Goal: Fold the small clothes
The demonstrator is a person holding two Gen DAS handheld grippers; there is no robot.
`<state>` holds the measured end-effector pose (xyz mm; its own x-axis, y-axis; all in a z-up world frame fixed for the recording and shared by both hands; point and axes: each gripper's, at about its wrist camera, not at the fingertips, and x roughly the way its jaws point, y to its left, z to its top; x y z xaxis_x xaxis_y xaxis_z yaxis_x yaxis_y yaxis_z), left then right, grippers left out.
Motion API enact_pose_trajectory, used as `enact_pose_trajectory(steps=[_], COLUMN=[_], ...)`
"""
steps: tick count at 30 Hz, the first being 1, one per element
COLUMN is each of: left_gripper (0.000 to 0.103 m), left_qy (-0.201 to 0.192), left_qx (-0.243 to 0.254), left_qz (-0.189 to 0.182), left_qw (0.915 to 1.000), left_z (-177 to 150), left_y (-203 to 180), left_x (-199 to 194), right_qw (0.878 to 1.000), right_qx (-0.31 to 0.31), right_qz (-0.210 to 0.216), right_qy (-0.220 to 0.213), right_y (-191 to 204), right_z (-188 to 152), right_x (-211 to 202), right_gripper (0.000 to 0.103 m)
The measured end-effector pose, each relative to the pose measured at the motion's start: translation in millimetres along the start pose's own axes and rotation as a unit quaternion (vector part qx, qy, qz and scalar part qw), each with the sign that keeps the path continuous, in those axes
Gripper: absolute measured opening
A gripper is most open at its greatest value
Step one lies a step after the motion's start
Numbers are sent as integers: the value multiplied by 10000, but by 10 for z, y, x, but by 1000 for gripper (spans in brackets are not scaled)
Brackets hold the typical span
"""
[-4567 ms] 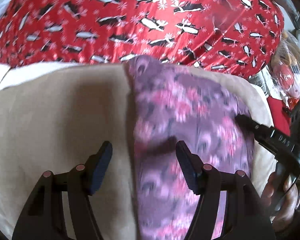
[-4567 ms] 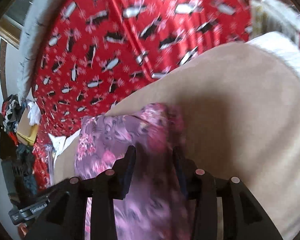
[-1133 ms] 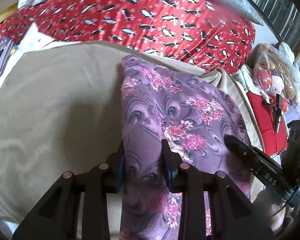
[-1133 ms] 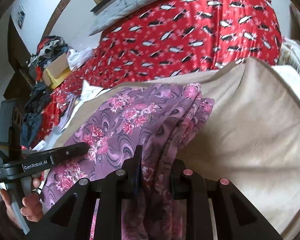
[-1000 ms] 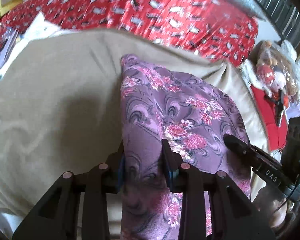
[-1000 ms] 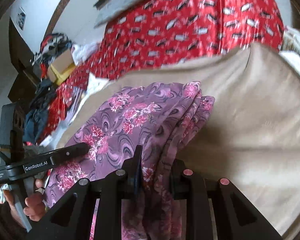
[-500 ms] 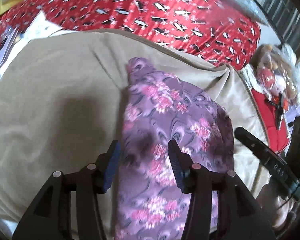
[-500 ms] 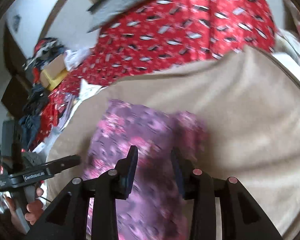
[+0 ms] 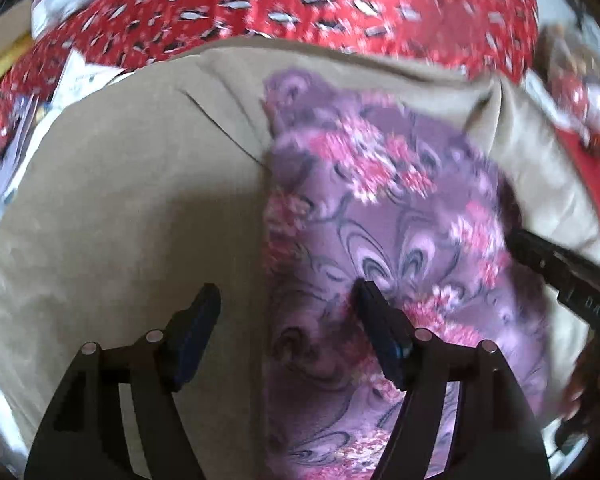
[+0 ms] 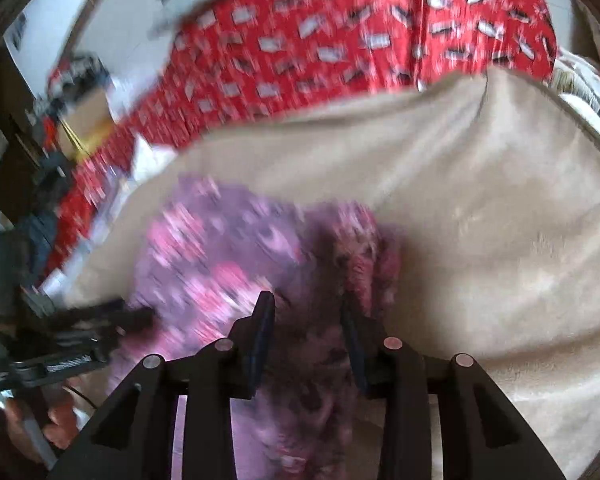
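Across a beige blanket (image 9: 112, 208) lies the purple floral garment (image 9: 380, 240), flat, its left edge folded straight. Behind, a red bedspread (image 9: 300, 4) with black-and-white shapes, blurred. Above the cloth's near end hangs the left gripper (image 9: 288, 320), jaws wide apart, one finger over blanket, one over fabric. Over the bunched right edge sits the right gripper (image 10: 306, 320), jaws parted, cloth between them but not pinched. Far left in the right view, cluttered dark shelves (image 10: 24, 148), a cardboard box (image 10: 84, 120) and pale wall (image 10: 112, 12).
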<state>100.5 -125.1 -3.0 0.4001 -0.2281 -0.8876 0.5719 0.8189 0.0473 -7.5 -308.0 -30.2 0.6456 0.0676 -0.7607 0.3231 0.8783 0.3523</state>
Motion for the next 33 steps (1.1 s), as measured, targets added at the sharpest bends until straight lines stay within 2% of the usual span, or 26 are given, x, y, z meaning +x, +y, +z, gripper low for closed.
enact_pose_trajectory(steps=[4, 6, 9, 11, 15, 18, 21, 25, 27, 29, 33], left_gripper=[71, 71, 72, 72, 71, 71, 71, 71, 71, 71, 71], left_qy=[-186, -165, -96, -78, -137, -130, -118, -217, -238, -291, -447], left_qx=[317, 381, 378, 349, 397, 480, 458, 501, 483, 423, 356], left_qz=[146, 150, 174, 176, 186, 267, 287, 316, 286, 231, 162], left_qw=[9992, 9990, 9991, 9992, 9989, 9984, 9985, 9980, 9981, 9984, 9982], left_z=[-68, -137, -217, -272, -379, -469, -515, -598, -636, -686, -793], left_y=[-134, -164, -215, -214, -217, -229, -222, -214, -196, -177, -175], left_x=[-194, -222, -187, -222, -393, -401, -437, -560, -604, -666, -795], right_qw=[9997, 9986, 9916, 9876, 9919, 9878, 9768, 9730, 9697, 9679, 9620], right_qx=[-18, -282, -910, -986, -588, -908, -1186, -1337, -1482, -1638, -1952], right_qz=[-137, -61, -389, -534, -545, -788, -1208, -1346, -1453, -1488, -1719], right_qy=[188, 434, 835, 1099, 989, 991, 1308, 1312, 1292, 1194, 826], right_y=[13, 78, 155, 111, 7, 33, 20, 71, 130, 211, 408], right_z=[11, -31, -257, -416, -490, -617, -738, -768, -762, -759, -844], right_x=[-158, -254, -243, -186, -384, -484, -380, -552, -715, -847, -1130], right_gripper=[38, 40, 46, 48, 50, 53, 53, 54, 59, 75, 90])
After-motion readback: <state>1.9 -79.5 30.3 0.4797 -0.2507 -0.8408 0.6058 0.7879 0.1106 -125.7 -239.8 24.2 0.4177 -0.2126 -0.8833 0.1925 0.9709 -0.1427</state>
